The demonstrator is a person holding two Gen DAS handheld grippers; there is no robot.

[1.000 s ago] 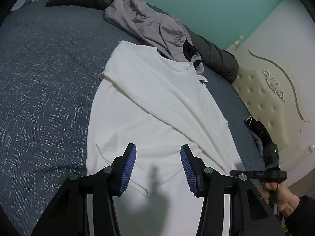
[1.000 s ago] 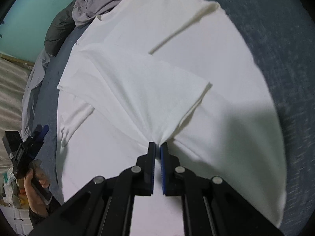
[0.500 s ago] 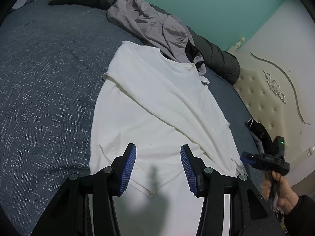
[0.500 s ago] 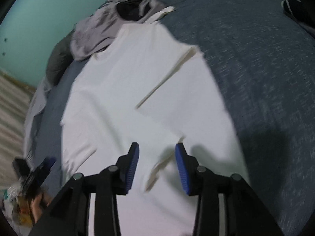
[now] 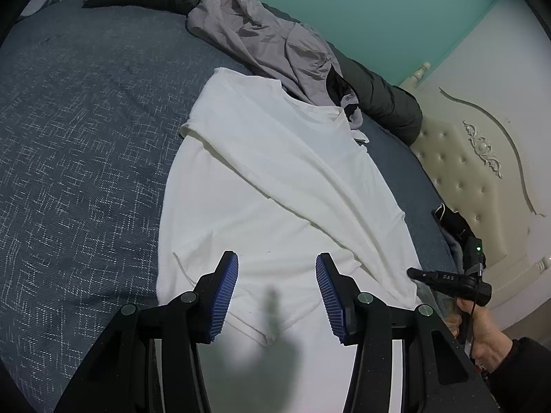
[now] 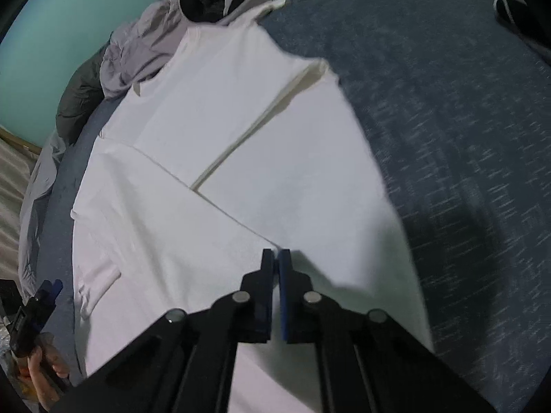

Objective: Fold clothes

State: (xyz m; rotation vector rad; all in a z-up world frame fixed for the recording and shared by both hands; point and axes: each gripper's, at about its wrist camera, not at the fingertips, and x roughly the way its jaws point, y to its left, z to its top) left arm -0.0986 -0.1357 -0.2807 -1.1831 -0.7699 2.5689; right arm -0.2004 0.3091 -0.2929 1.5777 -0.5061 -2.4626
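A white T-shirt (image 5: 275, 179) lies spread on the dark blue bed, with one side folded over its middle; it also shows in the right wrist view (image 6: 241, 158). My left gripper (image 5: 277, 275) is open and empty, hovering over the shirt's near hem. My right gripper (image 6: 276, 258) is shut, its tips at the edge of the folded flap; whether cloth is pinched between them cannot be told. The right gripper also shows in the left wrist view (image 5: 447, 280) off the shirt's right edge.
A grey garment (image 5: 268, 41) and a dark green duvet (image 5: 382, 99) lie at the far side by the teal wall. A cream tufted headboard (image 5: 482, 158) stands at the right. Dark blue bedspread (image 5: 86, 137) extends to the left.
My right gripper was shut on the flap, opened and lifted away half a second ago, and is now shut again low at the flap's edge. My left gripper stayed open and nearly still.
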